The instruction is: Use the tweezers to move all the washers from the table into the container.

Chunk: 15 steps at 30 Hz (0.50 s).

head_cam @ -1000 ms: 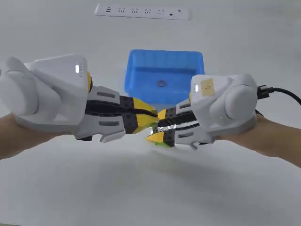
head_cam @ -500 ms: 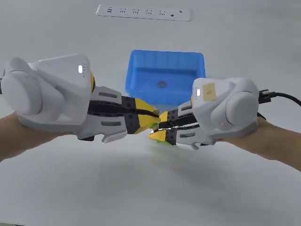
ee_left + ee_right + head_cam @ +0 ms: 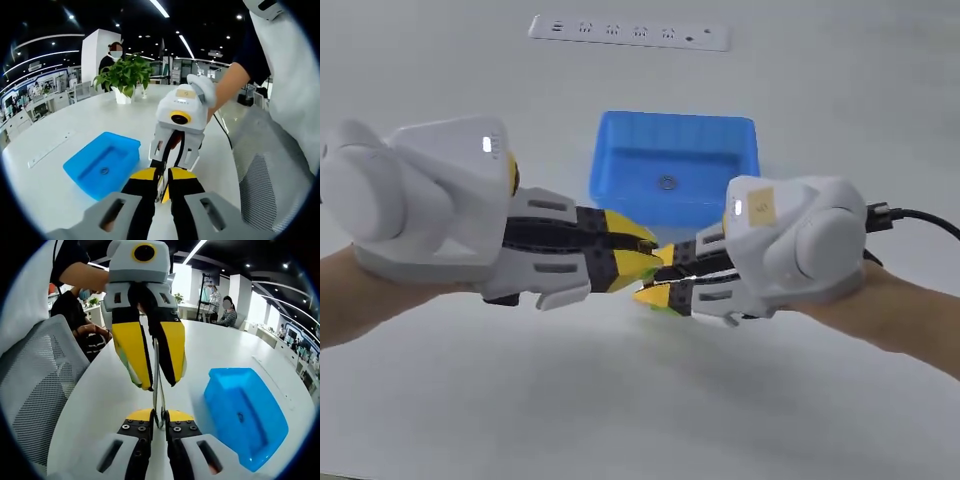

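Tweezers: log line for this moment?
left tongs: shut on tweezers | right tongs: shut on tweezers | container: one washer inside

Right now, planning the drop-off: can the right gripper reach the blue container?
Probably yes: the container lies open with bare table between, though the left gripper also clamps the tweezers the right gripper holds.

Counted on one table [image 3: 620, 400]:
- Blue container [image 3: 675, 119]: one counted.
- Washer [image 3: 667, 183]: one counted, inside container.
- Pair of tweezers [image 3: 156, 390]: one counted.
- Grippers: two counted, left gripper [image 3: 648, 252] and right gripper [image 3: 655, 275].
- Power strip [image 3: 628, 32]: one counted.
- Black cable [image 3: 920, 205]: one counted.
- Potted plant [image 3: 122, 80]: one counted in left gripper view.
- Mesh chair [image 3: 35, 405]: one counted in right gripper view.
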Tool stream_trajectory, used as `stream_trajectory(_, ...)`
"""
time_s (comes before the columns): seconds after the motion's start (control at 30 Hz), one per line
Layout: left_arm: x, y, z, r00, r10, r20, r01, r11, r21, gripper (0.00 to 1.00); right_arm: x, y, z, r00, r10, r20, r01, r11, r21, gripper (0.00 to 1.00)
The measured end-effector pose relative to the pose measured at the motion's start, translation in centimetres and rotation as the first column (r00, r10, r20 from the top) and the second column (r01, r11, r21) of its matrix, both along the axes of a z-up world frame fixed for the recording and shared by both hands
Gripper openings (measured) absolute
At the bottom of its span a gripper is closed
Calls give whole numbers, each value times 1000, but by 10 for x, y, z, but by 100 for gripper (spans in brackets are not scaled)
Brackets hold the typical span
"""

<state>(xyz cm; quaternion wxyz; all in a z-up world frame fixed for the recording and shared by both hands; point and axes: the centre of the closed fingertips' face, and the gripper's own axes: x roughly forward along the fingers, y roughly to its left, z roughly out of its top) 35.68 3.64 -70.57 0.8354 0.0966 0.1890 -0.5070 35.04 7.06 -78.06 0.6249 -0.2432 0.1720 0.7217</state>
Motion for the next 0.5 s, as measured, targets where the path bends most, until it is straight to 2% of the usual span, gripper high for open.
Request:
stream_trajectory(0.2,-7,1,0,1000,-14,-14,14,1000,2,20,-1,0,2,1000,-12,-12,12,1000,4,10)
stream_trajectory(0.37,-9,8,2,1000,10,6,-10,1000,11,29,-4,-1,8,1000,-14,-10,14,1000,10,10)
stream_trajectory(0.43,-12,10,4,1000,17,0,-17,1000,-8,32,-4,-1,10,1000,-19,-12,19,1000,11,10)
stream_trajectory(0.5,-15,14,5,999,32,3,-32,999,-8,36,-4,0,13,1000,-24,-14,24,1000,15,10)
